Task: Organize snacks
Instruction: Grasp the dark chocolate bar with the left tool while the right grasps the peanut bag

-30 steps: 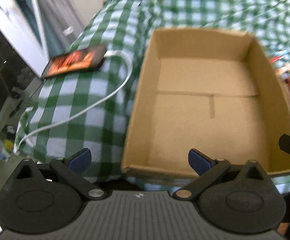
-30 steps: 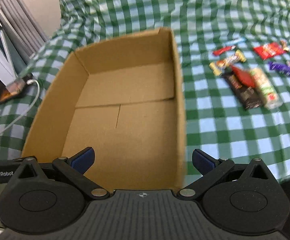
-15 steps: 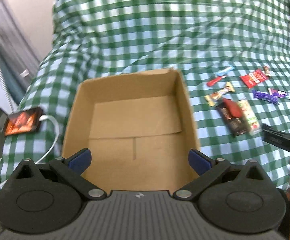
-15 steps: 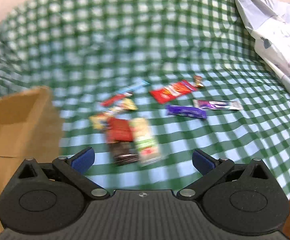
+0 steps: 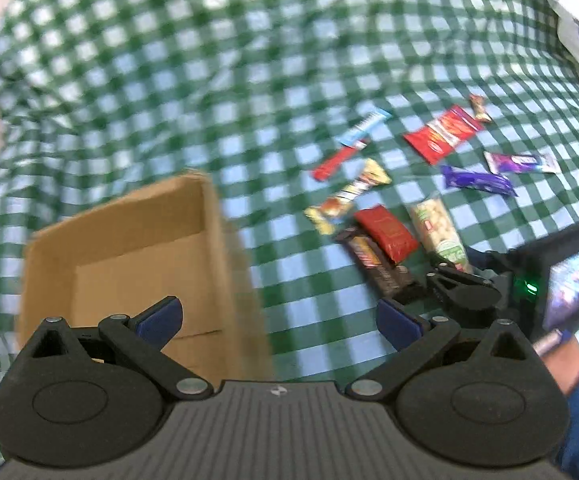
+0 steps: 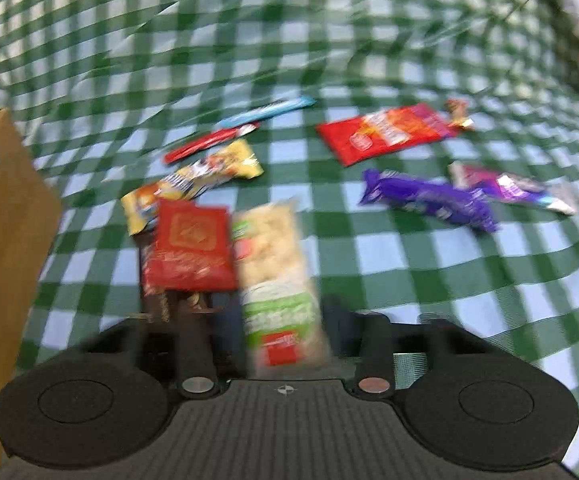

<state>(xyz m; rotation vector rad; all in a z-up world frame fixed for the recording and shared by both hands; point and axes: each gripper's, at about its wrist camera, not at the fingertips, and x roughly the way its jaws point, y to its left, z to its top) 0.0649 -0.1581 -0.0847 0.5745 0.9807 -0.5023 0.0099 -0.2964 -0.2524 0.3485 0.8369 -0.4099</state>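
Green-check bedsheet [image 6: 409, 248], snacks scattered. R gripper [image 6: 277, 312] fingers just narrowed around peanut pack [image 6: 277, 264], contact unclear (blur). L gripper [image 5: 277, 316] wide, empty, cardboard box [image 5: 129, 240] beneath. Risk: slick wrapper slips; red packet [image 6: 191, 250] beside L finger snagged too.

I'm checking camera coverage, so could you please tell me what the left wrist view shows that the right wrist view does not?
Only the left wrist view shows the cardboard box's empty inside and the right gripper from outside, its fingers closing around the peanut pack. Only the right wrist view shows that pack close up between them. Both show the snacks on the green checked cloth.
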